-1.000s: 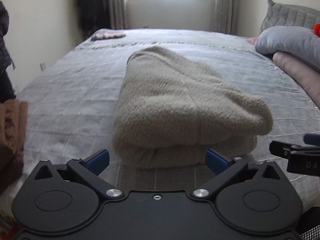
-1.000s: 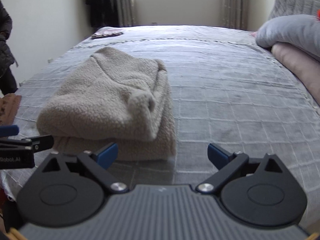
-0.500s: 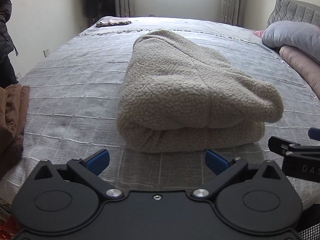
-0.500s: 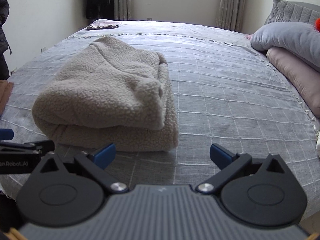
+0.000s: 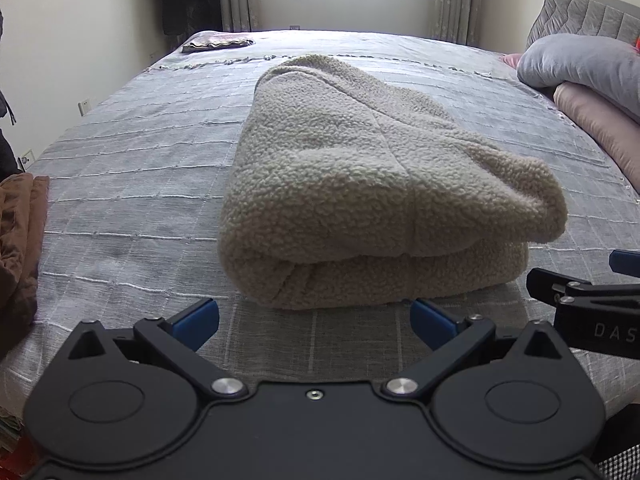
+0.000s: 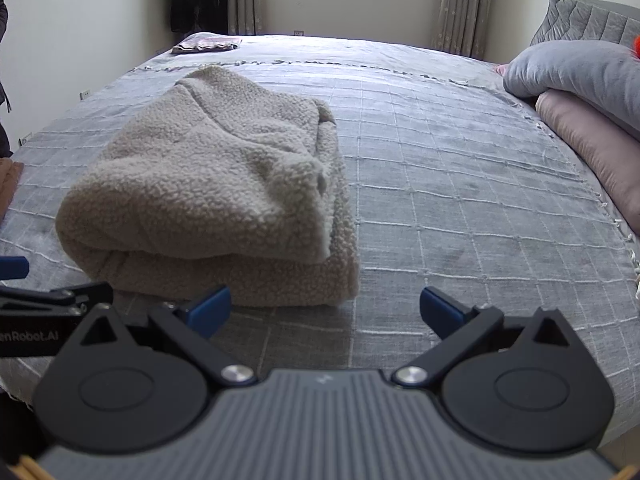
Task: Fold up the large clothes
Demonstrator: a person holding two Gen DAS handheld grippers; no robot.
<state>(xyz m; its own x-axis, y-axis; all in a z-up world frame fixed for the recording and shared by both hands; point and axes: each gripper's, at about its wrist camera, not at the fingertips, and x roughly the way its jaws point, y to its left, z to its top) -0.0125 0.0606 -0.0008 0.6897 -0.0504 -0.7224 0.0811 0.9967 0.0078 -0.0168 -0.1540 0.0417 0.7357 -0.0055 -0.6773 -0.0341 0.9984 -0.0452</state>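
Folded fleece (image 5: 372, 184) beside bare bedspread (image 6: 460, 184)

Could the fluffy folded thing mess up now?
Maybe. The beige fleece is thick, and its top flap sits loose on one side, so it might spring open. Both tools, left tool and right tool, are open and close by, so a bump could push the pile crooked.

beige fleece garment (image 5: 372, 184) lies folded in a thick bundle on the grey bedspread (image 5: 132, 152)
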